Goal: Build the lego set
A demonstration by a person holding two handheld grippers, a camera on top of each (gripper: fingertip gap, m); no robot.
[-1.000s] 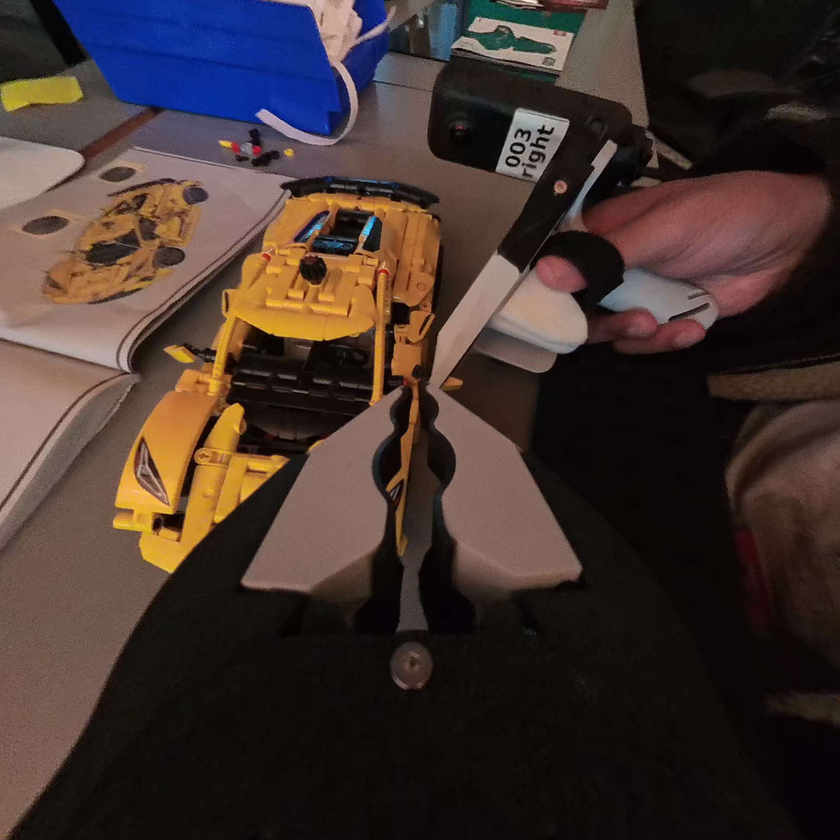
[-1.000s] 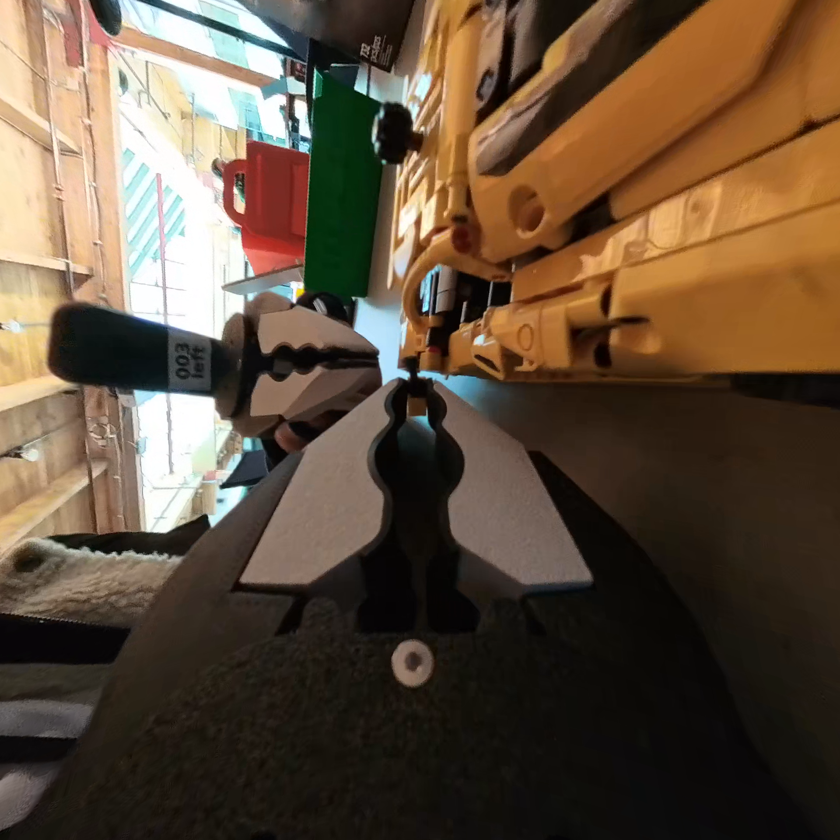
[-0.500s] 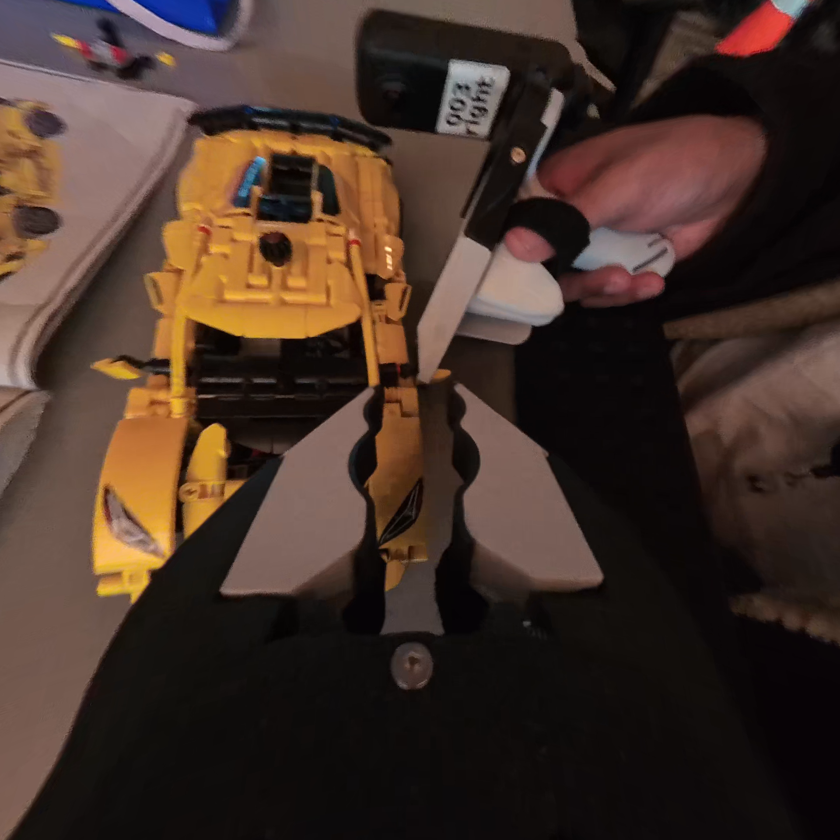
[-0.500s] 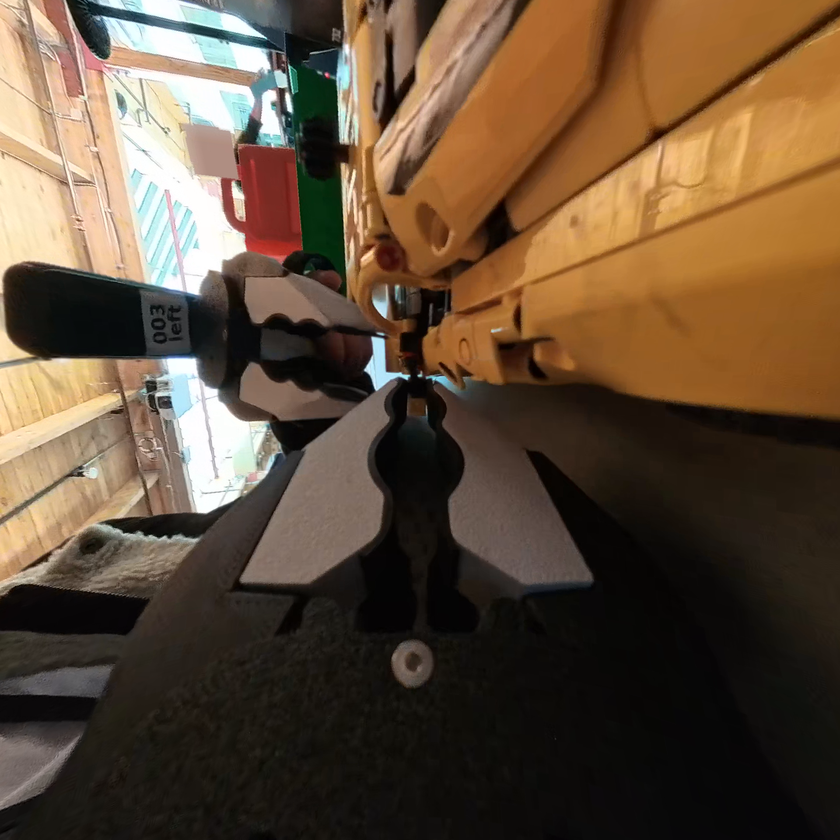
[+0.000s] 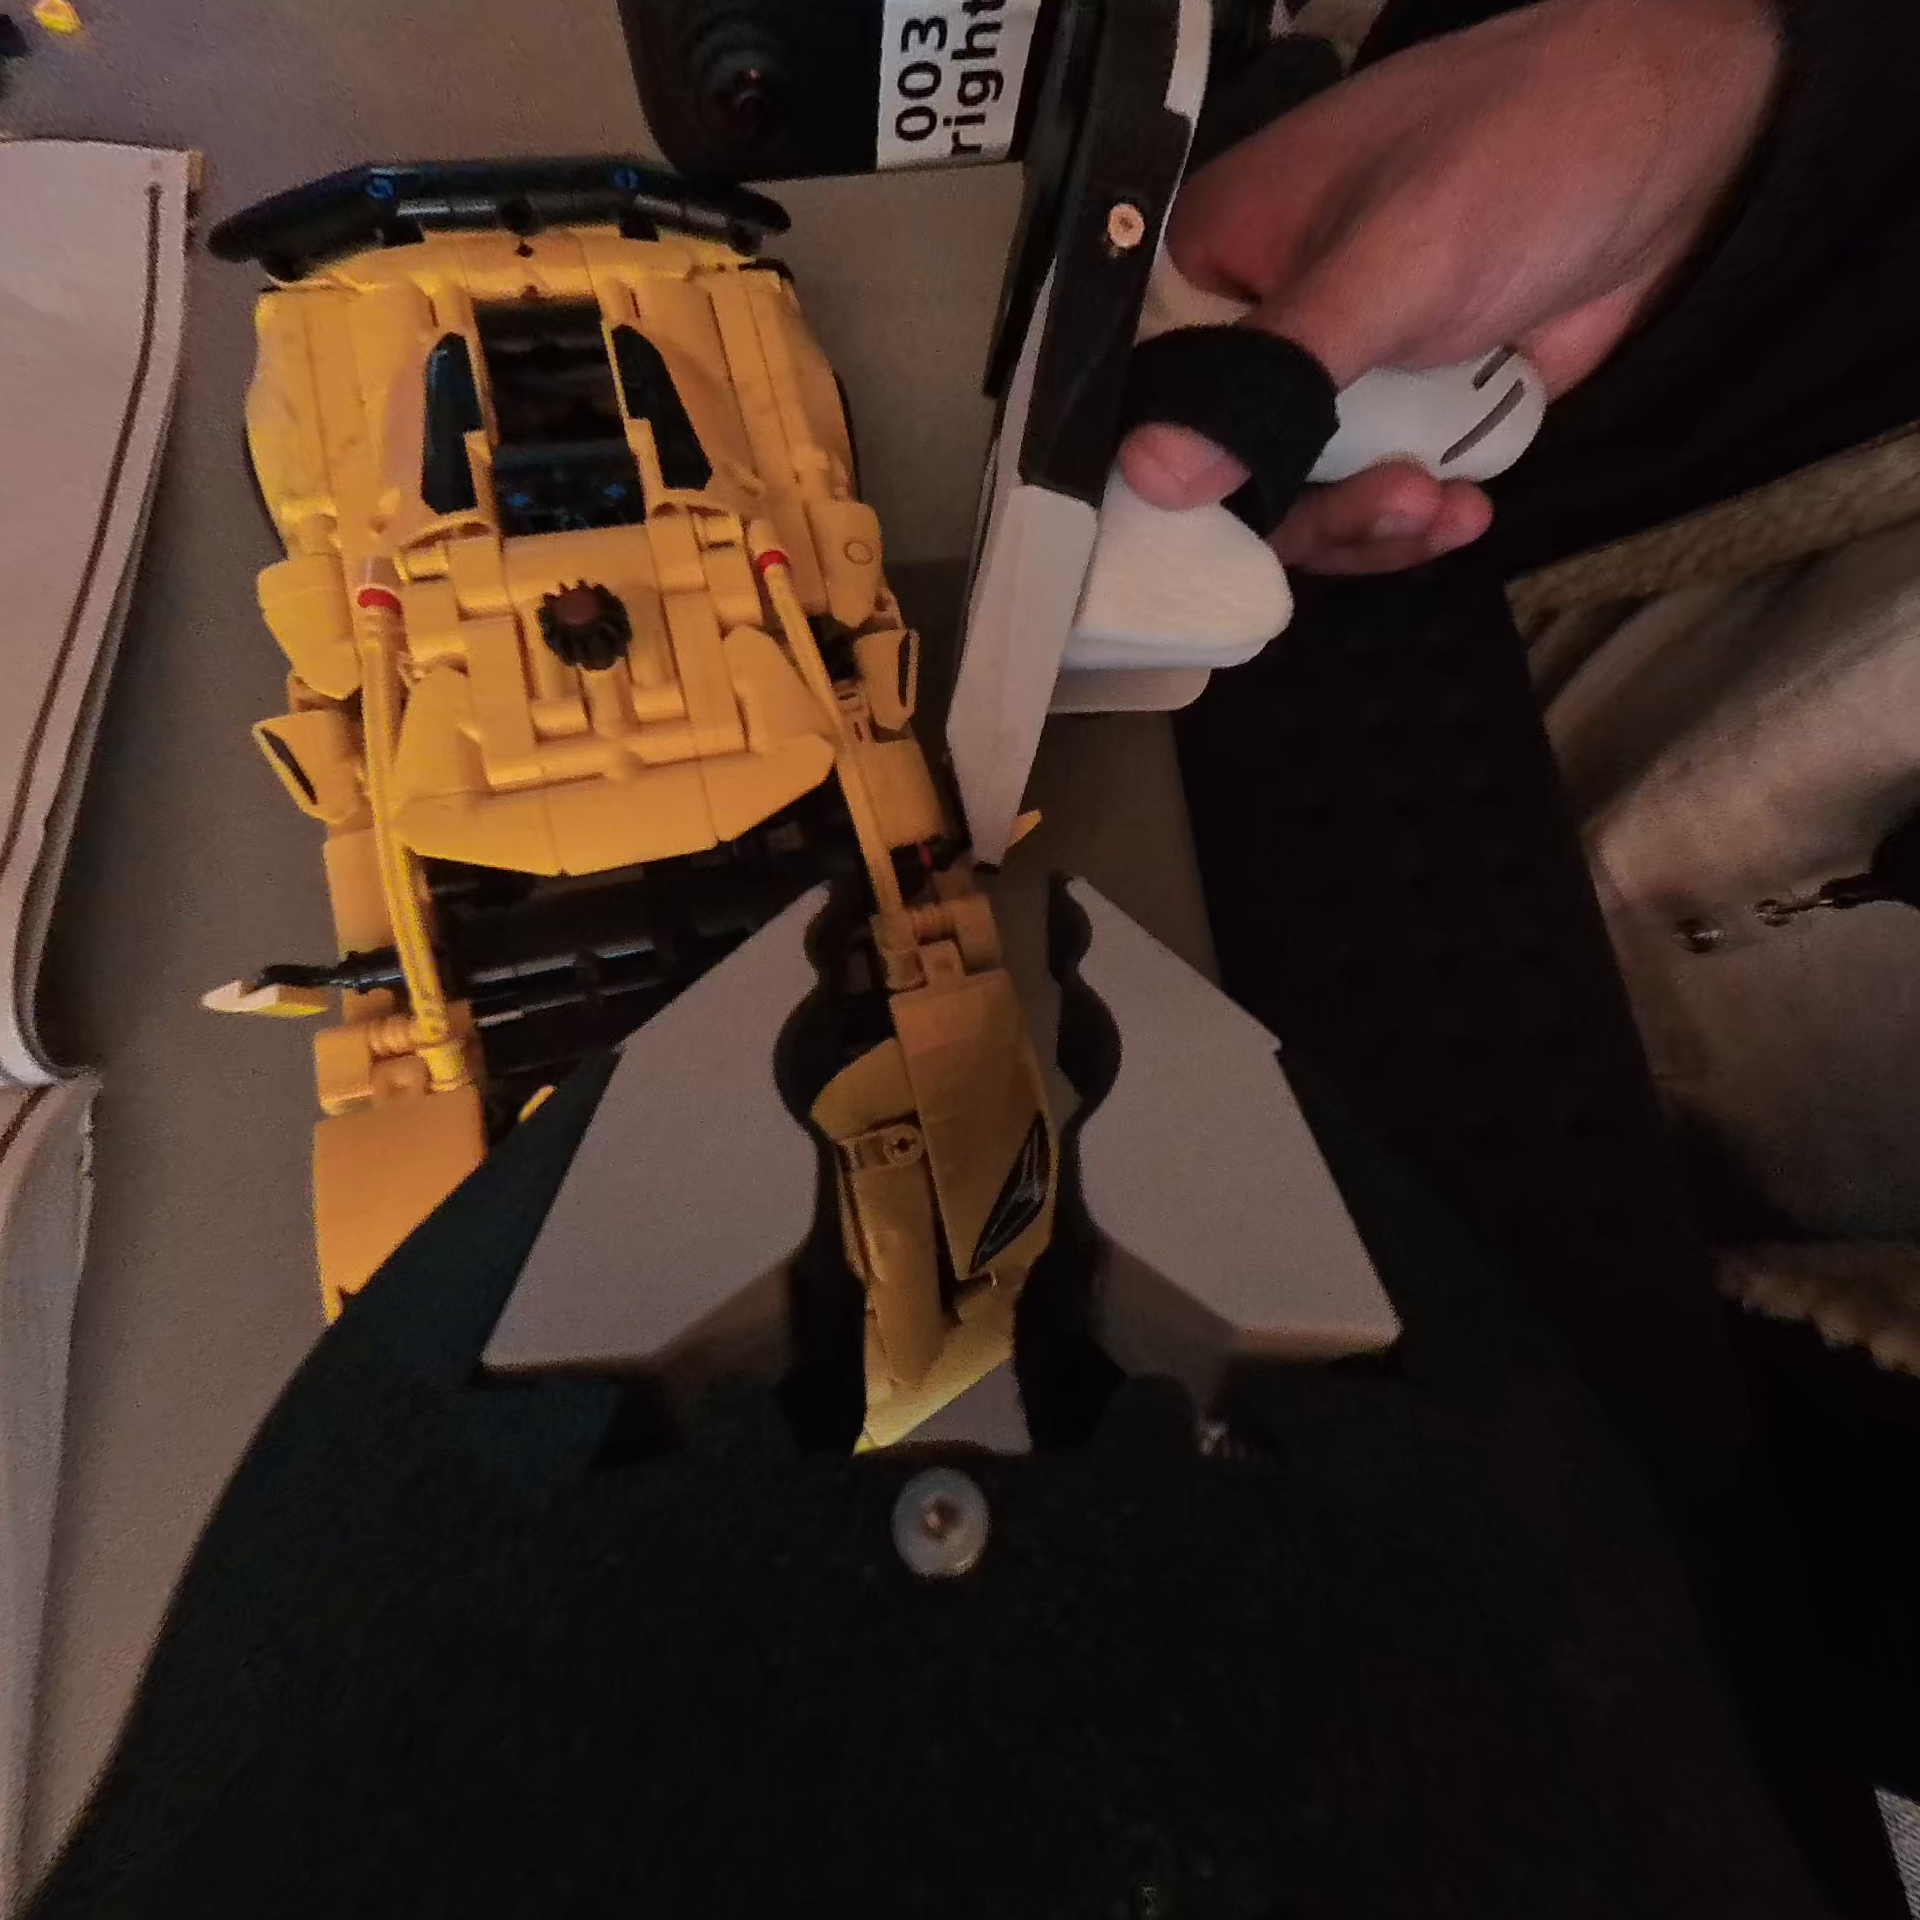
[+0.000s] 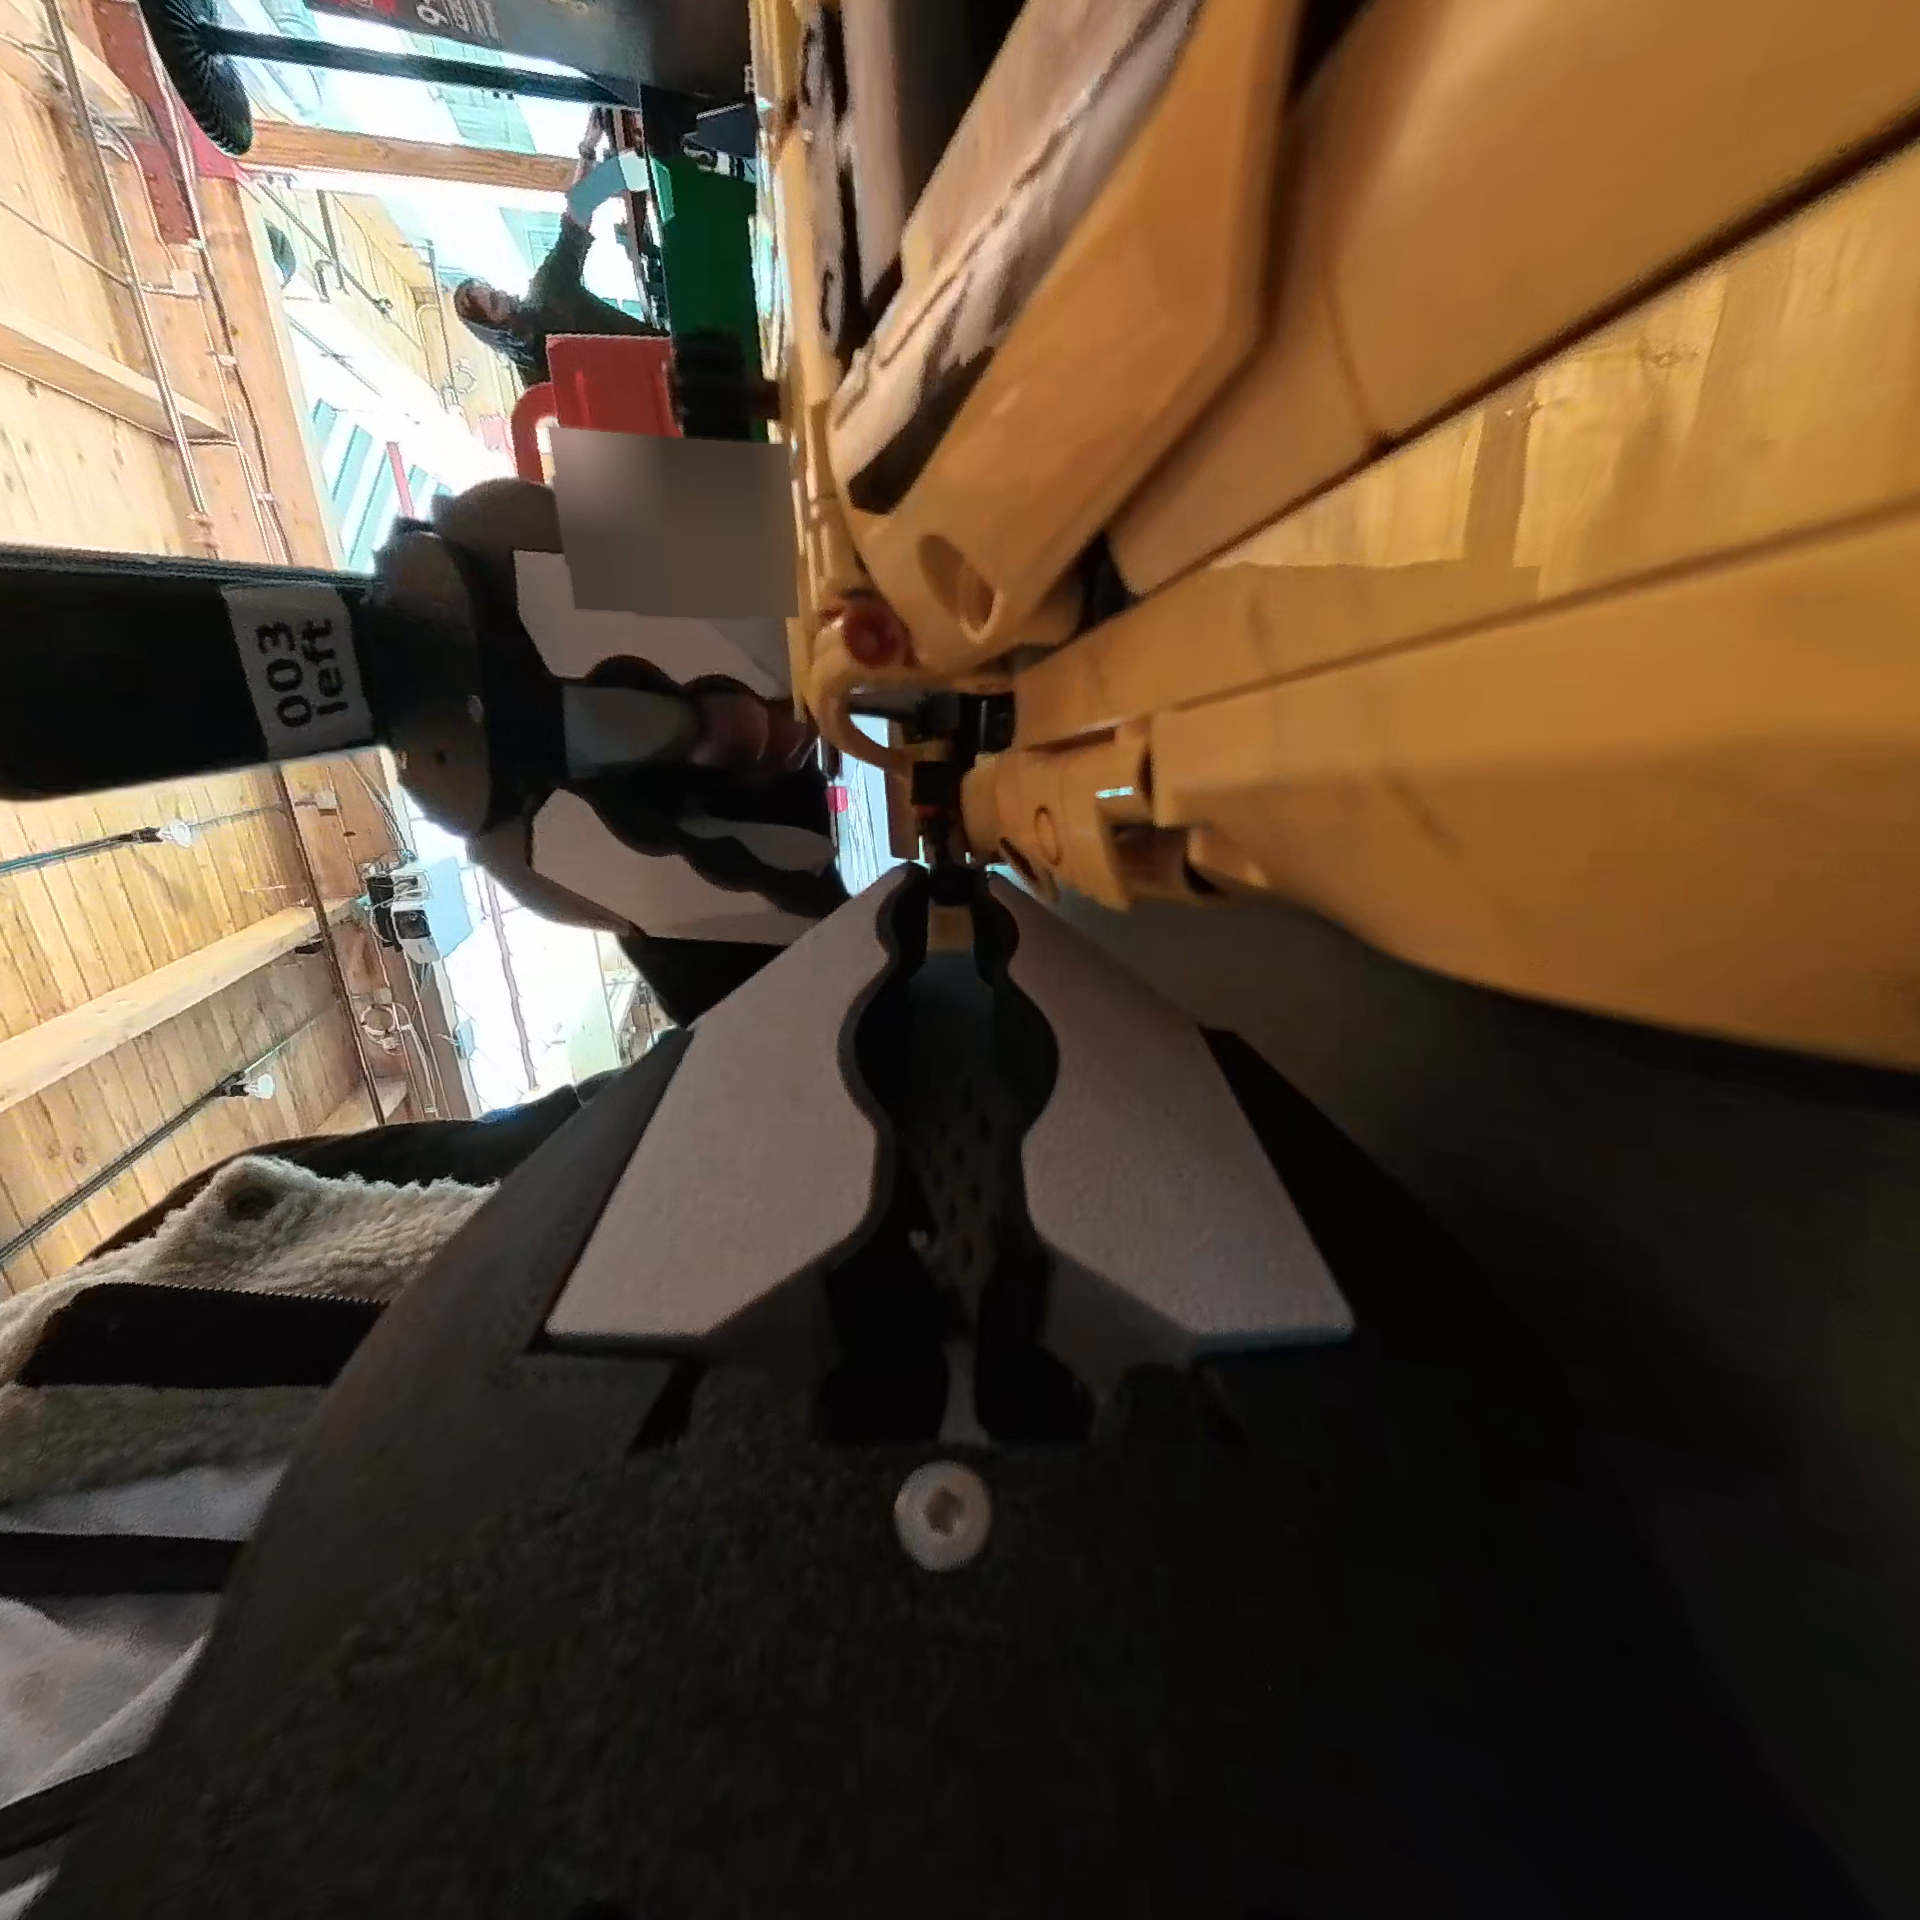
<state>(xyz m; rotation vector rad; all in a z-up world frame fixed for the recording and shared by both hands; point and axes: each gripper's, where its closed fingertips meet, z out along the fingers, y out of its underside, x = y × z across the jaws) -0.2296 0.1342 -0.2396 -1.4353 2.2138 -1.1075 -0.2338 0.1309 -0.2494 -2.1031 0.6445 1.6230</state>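
Note:
A yellow lego car [image 5: 582, 644] stands on the grey table [image 5: 914, 343], nose toward me. My left gripper [image 5: 945, 899] is open, and its fingers straddle the car's front right fender [image 5: 935, 1143] without visibly pressing it. My right gripper [image 6: 951, 883] is shut on a small yellow piece [image 6: 951, 920], held against a black pin on the car's side [image 6: 1455, 727]. In the left wrist view the right gripper [image 5: 997, 831] comes in from the upper right, held by a hand [image 5: 1455, 260], with its tip at the car's right side. The left gripper [image 6: 675, 790] shows in the right wrist view.
An open instruction booklet [image 5: 62, 520] lies left of the car. The table's edge runs just right of the car, with the person's dark and fleecy clothing [image 5: 1714, 831] beyond. A red container [image 6: 603, 405] and a green box [image 6: 707, 239] stand behind the car. Only a small space, under 4 cm, lies between the two pairs of fingers.
My left gripper has opened wider and moved forward and down over the front right fender. My right gripper has brought its small piece closer against the car's side.

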